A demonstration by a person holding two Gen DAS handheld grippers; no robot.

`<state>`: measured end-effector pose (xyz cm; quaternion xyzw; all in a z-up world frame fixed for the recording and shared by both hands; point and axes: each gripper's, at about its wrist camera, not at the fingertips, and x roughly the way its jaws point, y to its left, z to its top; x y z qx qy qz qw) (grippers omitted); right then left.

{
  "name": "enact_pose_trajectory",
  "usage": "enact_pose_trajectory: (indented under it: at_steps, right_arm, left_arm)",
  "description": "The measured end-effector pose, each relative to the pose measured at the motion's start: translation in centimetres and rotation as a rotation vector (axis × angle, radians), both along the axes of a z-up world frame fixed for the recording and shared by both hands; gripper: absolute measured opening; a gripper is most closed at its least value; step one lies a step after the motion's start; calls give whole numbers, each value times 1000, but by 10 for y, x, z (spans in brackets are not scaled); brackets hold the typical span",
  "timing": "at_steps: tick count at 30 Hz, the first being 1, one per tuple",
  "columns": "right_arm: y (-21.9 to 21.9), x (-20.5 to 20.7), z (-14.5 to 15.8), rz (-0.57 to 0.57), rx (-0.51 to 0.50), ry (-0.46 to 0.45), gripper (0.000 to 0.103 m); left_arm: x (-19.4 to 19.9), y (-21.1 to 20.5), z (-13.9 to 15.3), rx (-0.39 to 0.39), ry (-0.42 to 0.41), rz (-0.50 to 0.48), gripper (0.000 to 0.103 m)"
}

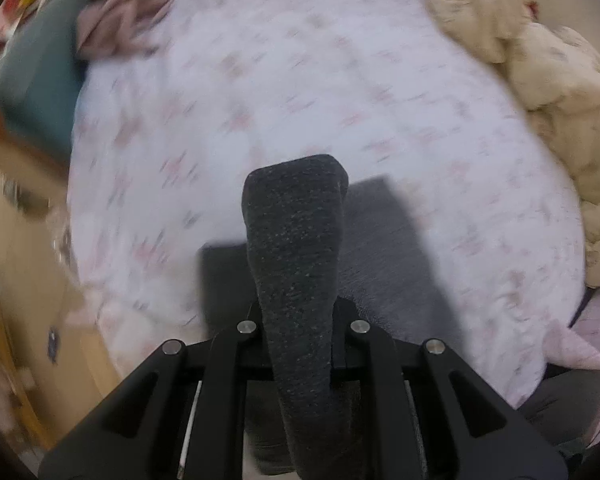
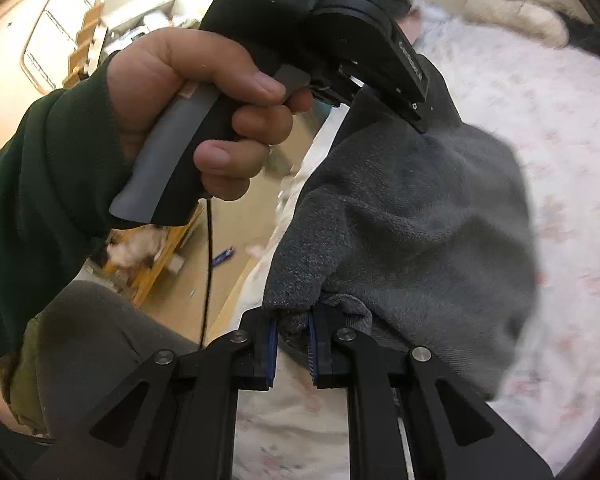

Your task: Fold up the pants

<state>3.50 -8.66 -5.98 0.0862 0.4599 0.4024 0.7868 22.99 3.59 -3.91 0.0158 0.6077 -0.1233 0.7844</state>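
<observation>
Where pinched nearest the lens, shows the right gripper pressed together on a bunched edge of the grey pants, blue pads biting a thick roll of fleece just above the bedspread. Hangs from there in a loose drape over the bedspread, sagging under own weight with no stiffness at all. Reads as brushed knit: soft, light enough for a two-point lift, grippy rather than slick, not fragile. Likely stretches and droops rather than keeping a crease, so best taken at a doubled hem or waistband edge and gathered deep enough between the pads to catch every layer.

Farther up the cloth, higher above the bedspread, shows the left gripper clamped on another edge of the same garment, driven by a left hand in a dark green sleeve. From the left wrist view, confirms that grip only in part: sees dark cloth riding up over the jaws and hiding the pads, with more grey cloth below, on or just above the bedspread.

Judged as a held span with slack in the middle. Calls for drawing the two pinches apart to take out the sag before laying down on the bedspread. Risks losing a single layer with a shallow bite.

Beyond, at the far edge of the bedspread, finds a cream plush heap, well apart from the cloth.
</observation>
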Motion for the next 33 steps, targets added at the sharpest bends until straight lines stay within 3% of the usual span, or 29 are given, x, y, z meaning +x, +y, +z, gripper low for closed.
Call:
enact_pose_trajectory:
  at_steps: [5, 8, 11, 14, 16, 18, 19, 22, 24, 25, 26, 27, 28, 29, 30, 31, 33]
  right_arm:
    - [64, 13, -51, 35, -41, 97, 13]
    - [88, 20, -71, 41, -132, 135, 19]
    - [86, 16, -60, 94, -153, 138, 26]
    - [66, 5, -31, 150, -121, 116, 43]
    - [50, 8, -14, 115, -90, 69, 43]
    - [32, 27, -6, 43, 10, 124, 38]
    - [30, 34, -8, 9, 6, 123, 37]
    - [37, 66, -31, -75, -155, 123, 23]
    - [43, 77, -60, -89, -255, 148, 19]
    - [49, 75, -72, -72, -306, 149, 19]
    - [58, 69, -82, -30, -334, 179, 20]
    - [65, 62, -90, 34, -346, 202, 20]
    - [72, 55, -95, 90, -369, 198, 20]
    - [79, 44, -98, 146, -411, 167, 20]
    - [81, 37, -97, 156, -428, 135, 20]
    - [79, 34, -95, 141, -417, 115, 20]
    - [73, 34, -92, 116, -389, 121, 20]
  left_arm:
    - [4, 38, -58, 56, 9, 15, 11]
    - [6, 43, -83, 59, 9, 3, 12]
    - [3, 45, -84, 22, -18, -15, 15]
    - [9, 56, -84, -61, 16, 21, 15]
    - [8, 59, -83, -84, 23, 27, 15]
    - [7, 60, -83, -84, 26, 25, 15]
    - [8, 60, -82, -89, 28, 28, 15]
    - [8, 63, -82, -109, 50, 32, 16]
    - [7, 65, -81, -116, 73, 14, 17]
    - [5, 67, -80, -94, 86, -7, 20]
    - [5, 69, -78, -53, 81, -13, 33]
    - [3, 72, -74, 46, 46, -10, 53]
    - [1, 74, -69, 148, -8, 2, 60]
    - [-1, 77, -63, 284, -80, 29, 63]
    - [-2, 80, -56, 386, -129, 55, 58]
    - [-3, 81, -48, 386, -141, 68, 56]
    - [-6, 83, -31, 195, -122, 69, 54]
